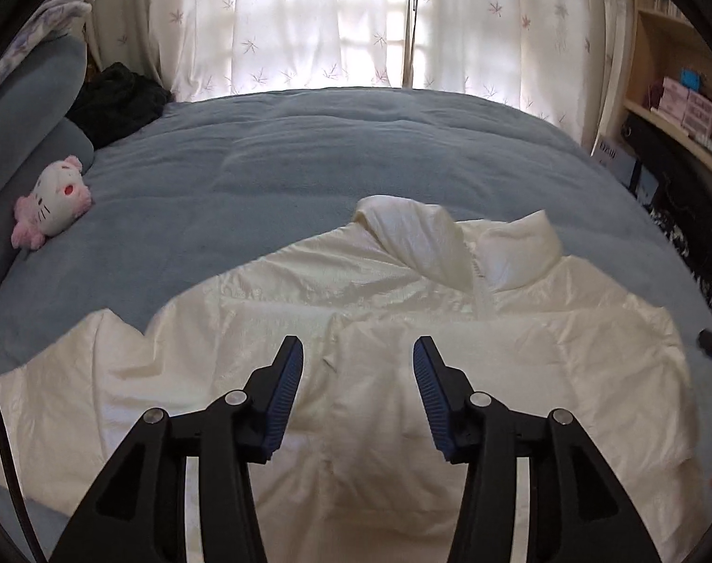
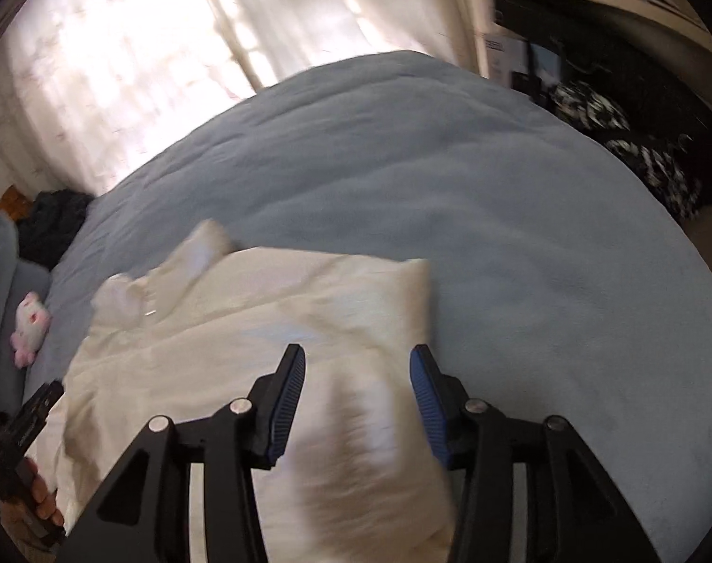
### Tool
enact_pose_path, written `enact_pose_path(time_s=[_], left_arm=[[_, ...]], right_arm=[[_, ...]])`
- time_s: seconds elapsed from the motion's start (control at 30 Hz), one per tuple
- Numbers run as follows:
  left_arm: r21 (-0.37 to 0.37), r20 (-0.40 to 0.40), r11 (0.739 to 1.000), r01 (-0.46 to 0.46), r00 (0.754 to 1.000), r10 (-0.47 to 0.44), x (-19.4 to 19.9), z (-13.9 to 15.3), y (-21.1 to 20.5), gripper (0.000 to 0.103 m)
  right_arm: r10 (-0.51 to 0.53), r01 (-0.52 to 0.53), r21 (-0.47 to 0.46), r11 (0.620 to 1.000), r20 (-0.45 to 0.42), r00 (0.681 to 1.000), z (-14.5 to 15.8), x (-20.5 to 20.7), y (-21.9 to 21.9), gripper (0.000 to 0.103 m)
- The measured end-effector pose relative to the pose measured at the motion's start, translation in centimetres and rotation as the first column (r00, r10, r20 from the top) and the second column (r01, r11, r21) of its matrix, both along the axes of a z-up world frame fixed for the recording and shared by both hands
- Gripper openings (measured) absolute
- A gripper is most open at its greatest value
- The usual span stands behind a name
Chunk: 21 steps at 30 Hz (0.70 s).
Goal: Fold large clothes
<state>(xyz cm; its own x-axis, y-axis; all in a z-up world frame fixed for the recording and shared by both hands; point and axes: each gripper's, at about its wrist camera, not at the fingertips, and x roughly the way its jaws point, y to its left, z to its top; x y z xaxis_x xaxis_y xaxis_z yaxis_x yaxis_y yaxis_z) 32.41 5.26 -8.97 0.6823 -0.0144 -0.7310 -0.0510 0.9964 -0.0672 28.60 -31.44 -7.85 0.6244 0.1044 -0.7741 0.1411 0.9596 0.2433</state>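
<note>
Sheer leaf-printed curtains (image 1: 281,23) glow behind the wide bed, its grey-blue fleece blanket (image 1: 271,173) taking up most of both views. On the near side of it lies the task's thing, a large cream-white puffy quilted jacket (image 1: 403,328), spread front-up with its collar toward the window and one sleeve trailing off to my left.

My left tongs (image 1: 358,352) hover above the jacket's chest, released, nothing between the blue ribbed pads (image 1: 281,403). My right tongs (image 2: 357,361) are spread too, over the jacket's right side, where a sleeve or folded edge bulges between the pads; that view is smeared, so I cannot tell whether the pads touch the fabric, but they are not clamped on it.

I judge the fold is barely begun, and the risks come from the material. The shell looks slick and padded, so a shallow pinch could slide off mid-lift, and a deep one could catch the blanket underneath and drag it along. Padding will spring back, so a sleeve laid over the chest may flop open again. The raised collar may buckle the fold line. A pink and white plush cat (image 1: 51,201) sits well apart at the left, out of harm unless the blanket gets pulled.
</note>
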Motion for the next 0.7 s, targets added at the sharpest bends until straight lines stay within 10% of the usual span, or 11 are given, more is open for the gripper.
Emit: enact_pose_path(time_s=[0.37, 0.7], left_arm=[[0.004, -0.163, 0.999, 0.045, 0.986, -0.044, 0.3, -6.8, -5.5, 0.047], [-0.054, -0.181, 0.998, -0.038, 0.983, 0.027, -0.2, -7.3, 0.7, 0.044]], right_arm=[[0.3, -0.304, -0.019, 0.953, -0.101, 0.948, -5.3, -0.2, 12.6, 0.046], [0.042, -0.057, -0.208, 0.977, -0.076, 0.996, -5.9, -2.6, 0.0, 0.045]])
